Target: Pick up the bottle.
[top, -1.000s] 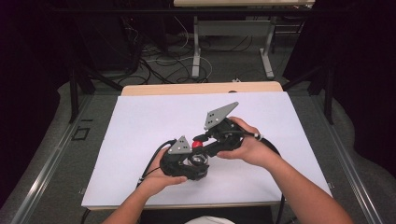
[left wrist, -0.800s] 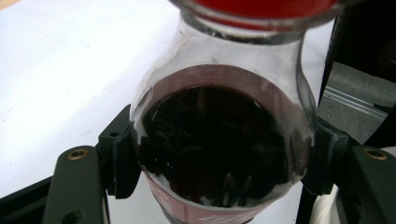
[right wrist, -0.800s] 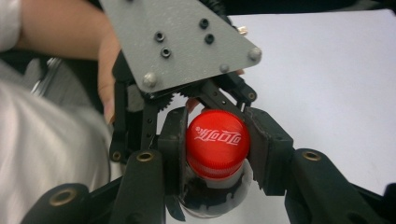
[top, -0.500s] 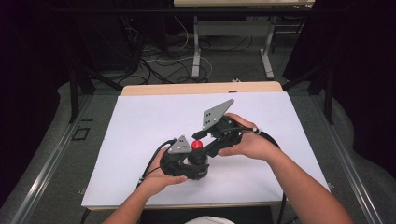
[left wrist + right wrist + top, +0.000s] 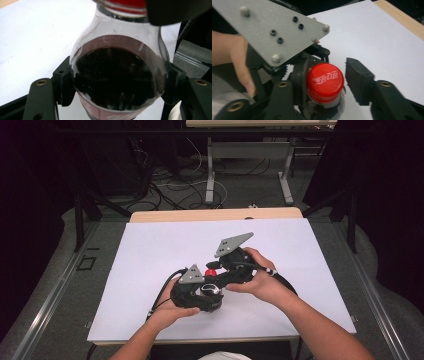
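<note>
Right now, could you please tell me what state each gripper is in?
Left gripper: shut on the cola bottle, gripping its body.
Right gripper: jaws just closing around the red cap; one pad touches, the other stands apart, so open.

A lab: floor cables, white-covered test table.

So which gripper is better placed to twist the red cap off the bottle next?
Right. The right gripper straddles the red cap, one jaw touching it and the other just off. The left gripper is clamped on the bottle, steadying it.
</note>
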